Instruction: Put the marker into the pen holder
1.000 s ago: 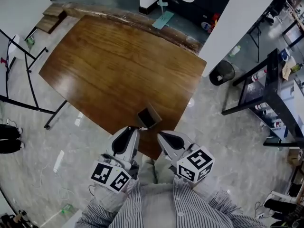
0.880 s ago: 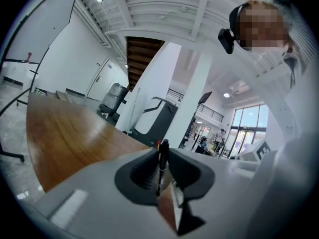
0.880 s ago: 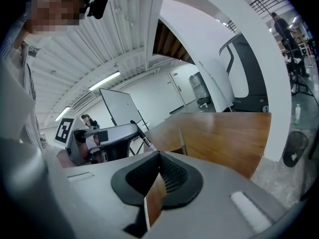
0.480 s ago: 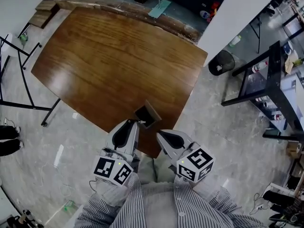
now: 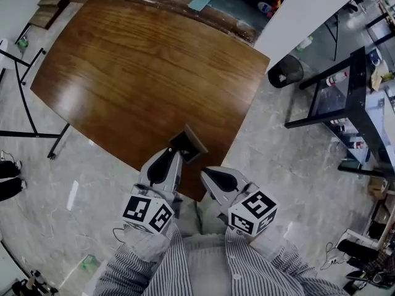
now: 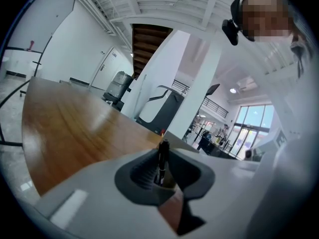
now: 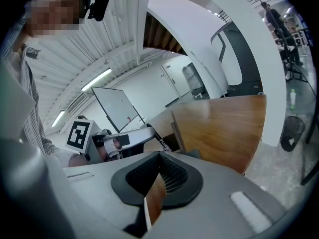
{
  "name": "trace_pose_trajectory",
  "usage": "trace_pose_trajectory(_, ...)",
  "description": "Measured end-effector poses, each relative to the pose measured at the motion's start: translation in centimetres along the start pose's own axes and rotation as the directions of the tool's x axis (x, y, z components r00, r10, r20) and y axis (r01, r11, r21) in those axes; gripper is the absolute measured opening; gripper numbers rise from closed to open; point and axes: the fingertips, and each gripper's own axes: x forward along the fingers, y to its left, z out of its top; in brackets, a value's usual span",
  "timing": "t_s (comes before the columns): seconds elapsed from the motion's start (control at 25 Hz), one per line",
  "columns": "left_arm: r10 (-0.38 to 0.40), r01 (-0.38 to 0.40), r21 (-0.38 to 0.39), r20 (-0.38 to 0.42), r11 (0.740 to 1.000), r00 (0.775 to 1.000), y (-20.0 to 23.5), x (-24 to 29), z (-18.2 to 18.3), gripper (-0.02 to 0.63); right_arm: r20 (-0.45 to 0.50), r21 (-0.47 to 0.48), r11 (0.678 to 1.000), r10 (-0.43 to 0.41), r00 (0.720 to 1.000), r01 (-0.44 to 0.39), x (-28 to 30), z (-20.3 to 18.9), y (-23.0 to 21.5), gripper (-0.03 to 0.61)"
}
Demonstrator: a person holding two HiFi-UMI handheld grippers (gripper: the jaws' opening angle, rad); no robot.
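Nearer now, left gripper [image 5: 174, 156] holds marker [image 6: 161, 159] at pen holder [image 5: 189, 145].

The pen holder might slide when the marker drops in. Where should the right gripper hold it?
Probably one upright wall at the rim of the pen holder, from its right: square, open-topped, and the left gripper crowds its near-left corner.

No word, brand, number or sign is legible. The sole printed marks are black-and-white square patterns, without letters or digits, on the left cube [image 5: 147, 213] of the left tongs [image 5: 175, 155] and the right cube [image 5: 253, 211] of the right tongs [image 5: 206, 172].
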Motion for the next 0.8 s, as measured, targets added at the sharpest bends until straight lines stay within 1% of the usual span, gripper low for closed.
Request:
trace_pose_trajectory(0.32,0.007,-0.007,0.012,-0.039,1.0,0.999,0.4,0.9,-1.5,0.064,-0.012,0.013,1.0,0.009,1.0,-0.009,0.2,-0.4,-0.3,0.0)
trace_pose_trajectory(0.64,0.028,-0.027,0.015,-0.054,1.0,0.998,0.9,1.3,-2.0,0.064,-0.022,0.031,0.999,0.019,1.0,-0.018,0.1,-0.6,-0.7,0.0)
trace_pose_trajectory(0.8,0.05,-0.046,0.076,-0.057,0.996,0.997,1.1,1.5,-2.0,0.066,-0.029,0.037,0.999,0.025,0.999,-0.024,0.2,-0.8,-0.9,0.0)
